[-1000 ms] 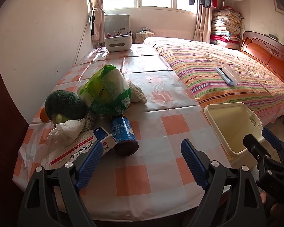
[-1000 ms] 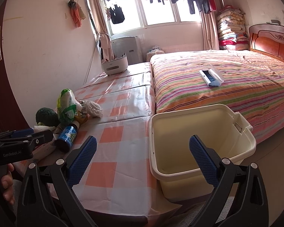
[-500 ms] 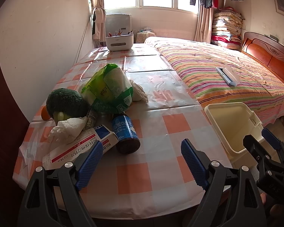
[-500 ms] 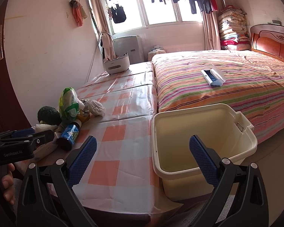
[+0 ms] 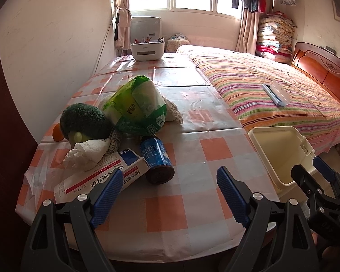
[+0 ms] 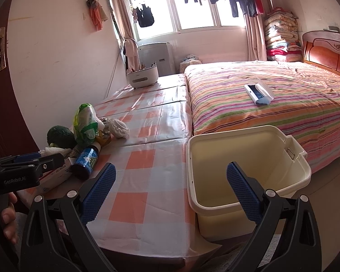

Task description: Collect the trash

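Hovering open-jawed: left gripper (image 5: 167, 192), blue bottle (image 5: 156, 158)

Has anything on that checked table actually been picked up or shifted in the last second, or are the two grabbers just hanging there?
Nothing was picked up or let go. The left gripper drifted slightly, so the pile sits a little more to the right in its view; the right gripper barely moved. Both stay open and empty. The blue can, white medicine box, green plastic bag and cream plastic bin lie as before.
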{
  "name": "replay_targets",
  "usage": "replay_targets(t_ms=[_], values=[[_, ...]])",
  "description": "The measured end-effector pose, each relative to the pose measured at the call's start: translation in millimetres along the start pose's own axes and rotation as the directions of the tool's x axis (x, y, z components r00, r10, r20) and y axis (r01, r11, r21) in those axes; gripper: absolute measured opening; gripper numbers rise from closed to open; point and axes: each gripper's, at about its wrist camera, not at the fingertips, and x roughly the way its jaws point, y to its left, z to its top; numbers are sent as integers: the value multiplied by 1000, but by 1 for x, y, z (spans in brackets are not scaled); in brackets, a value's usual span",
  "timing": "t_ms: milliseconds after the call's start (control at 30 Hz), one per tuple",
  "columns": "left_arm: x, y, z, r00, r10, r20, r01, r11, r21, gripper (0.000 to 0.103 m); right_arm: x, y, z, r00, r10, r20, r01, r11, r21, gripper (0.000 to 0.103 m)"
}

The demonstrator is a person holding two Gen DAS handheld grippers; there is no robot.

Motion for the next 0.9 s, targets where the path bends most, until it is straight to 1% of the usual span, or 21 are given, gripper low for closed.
replay_targets(t_ms=[333,433,567,767,900], values=[[2,14,-1,1000,10,-8,-11,1000,-28,82,8,12,6,999,40,-4,-40,999,-25,97],[2,22,-3,1000,19,-13,-19,999,-36,82,13,20,11,998,68,-7,-68,997,-41,97],[0,39,-8,999,41,-27,-42,997,-59,82,24,33,22,992,126,-13,-126,990,-58,97],[-11,71,-17,997,70,-30,-74,989,-126,82,47,61,40,973,229,-25,-231,968,-102,97],[-16,88,-22,996,84,-35,-88,985,-149,82,68,84,52,950,306,-59,-312,940,-136,97]])
